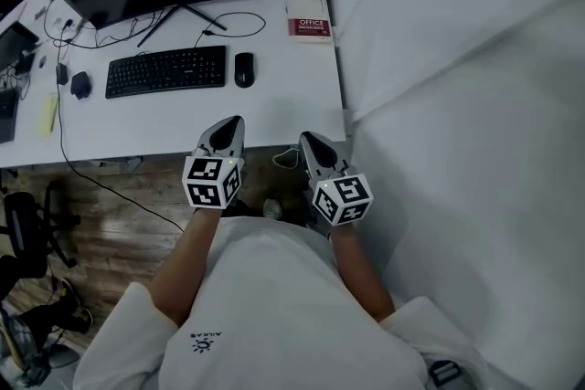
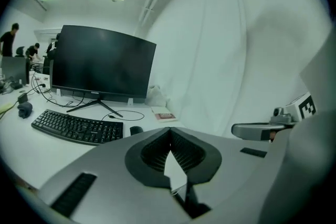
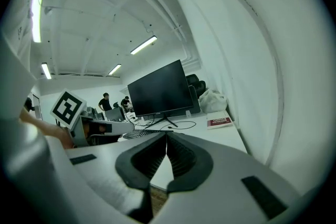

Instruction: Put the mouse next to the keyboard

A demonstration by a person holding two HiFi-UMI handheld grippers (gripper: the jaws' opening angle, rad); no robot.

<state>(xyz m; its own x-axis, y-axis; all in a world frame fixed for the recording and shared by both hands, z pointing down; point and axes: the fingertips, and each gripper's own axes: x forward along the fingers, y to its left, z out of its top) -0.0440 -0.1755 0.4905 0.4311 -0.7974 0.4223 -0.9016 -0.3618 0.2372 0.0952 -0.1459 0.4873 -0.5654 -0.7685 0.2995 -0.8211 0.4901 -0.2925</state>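
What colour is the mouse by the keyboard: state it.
Black. The mouse shows best in the head view, lying just right of the keyboard.

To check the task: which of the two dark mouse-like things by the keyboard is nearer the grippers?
The mouse at the keyboard's right end. The other thing lies off its left end, farther from the left gripper and right gripper.
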